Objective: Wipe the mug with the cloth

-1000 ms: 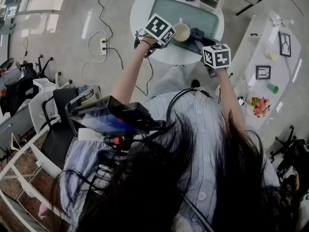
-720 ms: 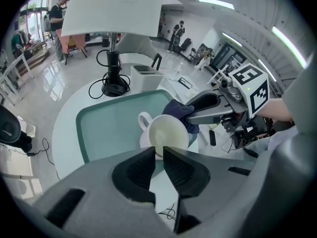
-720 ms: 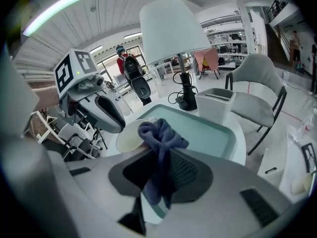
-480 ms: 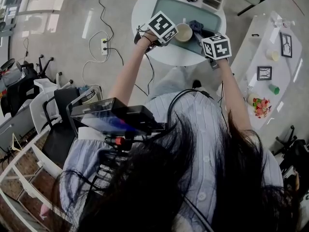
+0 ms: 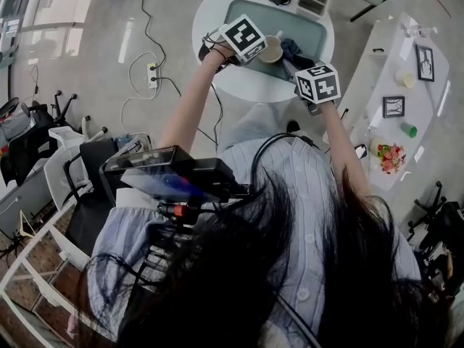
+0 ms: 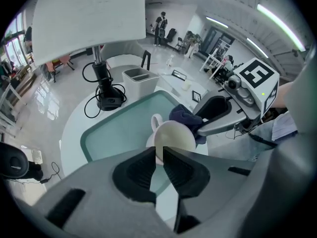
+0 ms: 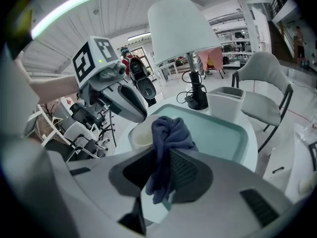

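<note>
Over the round worktop [image 5: 246,85], the left gripper [image 6: 157,163] is pinching the mug [image 6: 174,137] by its wall. The right gripper [image 7: 159,172] is clamping the cloth [image 7: 167,133] against it. Wiping seems underway, needing rubbing strokes.

On the counter [image 5: 250,85] at the upper centre of the frame a tray [image 5: 312,27] is set. Over the tray the mug [image 5: 272,48] is held in the left tool [image 6: 159,166]; the cloth [image 5: 291,49], gripped in the right tool [image 7: 161,175], is placed against its right side.

Head overhead, gripper views opposed across mug [image 6: 174,136]
</note>
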A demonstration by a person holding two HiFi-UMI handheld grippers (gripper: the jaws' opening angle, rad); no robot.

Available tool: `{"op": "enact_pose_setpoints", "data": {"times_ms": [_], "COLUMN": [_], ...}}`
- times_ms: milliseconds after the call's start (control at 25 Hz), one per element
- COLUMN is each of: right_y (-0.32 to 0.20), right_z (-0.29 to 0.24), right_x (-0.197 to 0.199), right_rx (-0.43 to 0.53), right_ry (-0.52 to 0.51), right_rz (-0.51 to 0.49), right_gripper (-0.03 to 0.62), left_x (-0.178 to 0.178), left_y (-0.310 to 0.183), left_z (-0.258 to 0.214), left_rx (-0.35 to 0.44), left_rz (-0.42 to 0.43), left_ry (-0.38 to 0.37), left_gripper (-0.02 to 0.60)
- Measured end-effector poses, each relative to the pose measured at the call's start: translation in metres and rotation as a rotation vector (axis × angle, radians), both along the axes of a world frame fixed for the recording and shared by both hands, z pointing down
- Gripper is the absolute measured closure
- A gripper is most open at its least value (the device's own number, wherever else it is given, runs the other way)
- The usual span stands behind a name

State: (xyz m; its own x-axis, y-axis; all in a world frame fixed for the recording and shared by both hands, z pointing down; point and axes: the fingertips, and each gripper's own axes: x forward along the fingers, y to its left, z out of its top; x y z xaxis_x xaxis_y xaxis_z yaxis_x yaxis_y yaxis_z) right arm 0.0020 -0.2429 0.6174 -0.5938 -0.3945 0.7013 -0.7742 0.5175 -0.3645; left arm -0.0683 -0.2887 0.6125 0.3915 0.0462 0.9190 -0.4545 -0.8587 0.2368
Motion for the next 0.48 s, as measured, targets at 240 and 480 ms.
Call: {"op": "enact_pose_setpoints", "data": {"times_ms": [240,480], "right_y": [0.011,0.000], "right_z": [0.002,0.005], "right_x": [-0.008,0.000], "right_rx": [-0.018,-0.020], "right_ry": [-0.008,0.018], "right_rz": [0.000,0.037], "right_gripper": [0.488,0.490], "left_x": [0.006,0.015], "left_y": [-0.018,-0.018], "left_z": [-0.001,0.015], "left_rx": [0.033,0.085], "left_rz": [0.043,0.199], "left_ry": [-0.005,-0.019], "left_gripper": [0.525,0.538]}}
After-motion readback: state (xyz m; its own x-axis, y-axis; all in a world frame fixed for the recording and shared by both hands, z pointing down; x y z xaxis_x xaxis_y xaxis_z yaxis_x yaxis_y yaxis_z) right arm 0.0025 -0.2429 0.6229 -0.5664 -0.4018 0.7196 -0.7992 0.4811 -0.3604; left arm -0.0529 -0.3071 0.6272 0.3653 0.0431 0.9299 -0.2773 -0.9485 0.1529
